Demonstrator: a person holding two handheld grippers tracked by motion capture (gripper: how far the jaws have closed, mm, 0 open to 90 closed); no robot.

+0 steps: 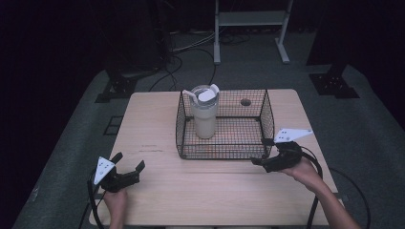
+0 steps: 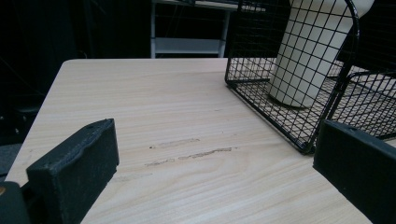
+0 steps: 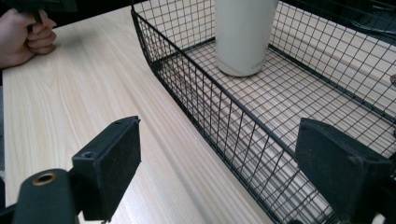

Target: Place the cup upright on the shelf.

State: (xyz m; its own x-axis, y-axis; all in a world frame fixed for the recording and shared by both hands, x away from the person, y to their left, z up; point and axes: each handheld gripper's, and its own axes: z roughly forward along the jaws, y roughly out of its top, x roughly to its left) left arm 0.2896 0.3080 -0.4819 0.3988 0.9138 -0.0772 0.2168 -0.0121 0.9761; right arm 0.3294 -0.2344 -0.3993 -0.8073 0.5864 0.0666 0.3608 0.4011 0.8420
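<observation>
Tumbler point(image 1: 205, 114): stood upright inside the wire basket point(image 1: 224, 151), toward its left rear corner.
Wire basket: set mid-table point(image 1: 157, 129).
Right gripper point(image 1: 265, 151): fingers spread, held at the basket's front right corner, nothing pinched.
Left gripper point(image 1: 128, 162): fingers spread, empty, well apart from the basket.

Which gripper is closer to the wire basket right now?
The right gripper, at the basket's front right corner; the left gripper sits apart on bare table.
</observation>
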